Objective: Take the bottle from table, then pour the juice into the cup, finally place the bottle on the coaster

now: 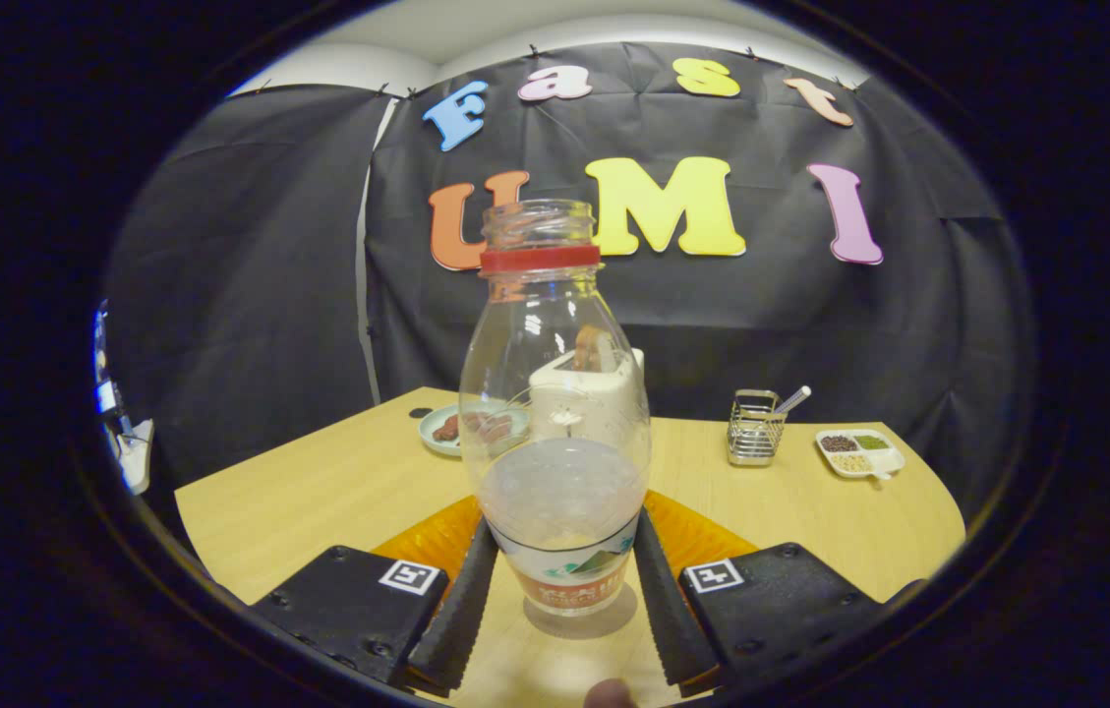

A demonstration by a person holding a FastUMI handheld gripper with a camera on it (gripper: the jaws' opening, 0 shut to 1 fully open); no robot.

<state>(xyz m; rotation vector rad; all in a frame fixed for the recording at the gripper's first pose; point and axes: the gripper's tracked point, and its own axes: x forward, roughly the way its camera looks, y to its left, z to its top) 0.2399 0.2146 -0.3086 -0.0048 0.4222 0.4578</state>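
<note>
Clear plastic: the bottle (555,413) is see-through, uncapped, with a red ring under its open mouth and a printed label band round its base; a pale, cloudy juice fills roughly the lower third.
Bottle place: upright between the two fingers, its base seeming just clear of the wooden desk (319,492), with a soft shadow beneath; whether it is lifted or resting I cannot tell for sure.
Tongs: the tongs (559,580) are clenched on the bottle, both fingers pressing its lower sides at the label band.
Handling: judged light, since it is mostly empty; thin walls would likely give under a hard squeeze, and smooth plastic may slip when tilted. The open mouth means any tip spills, so it wants to stay upright until over the cup.
Grip point: low on the body, near the liquid's weight, seems sound; a higher hold might steady the pour better.
Coaster: an orange coaster (702,536) lies on the desk just behind the bottle, showing on both sides of it.
Beyond: a white toaster (594,393), a plate of food (451,430), a wire caddy (754,428) and a small divided dish (859,452).
</note>
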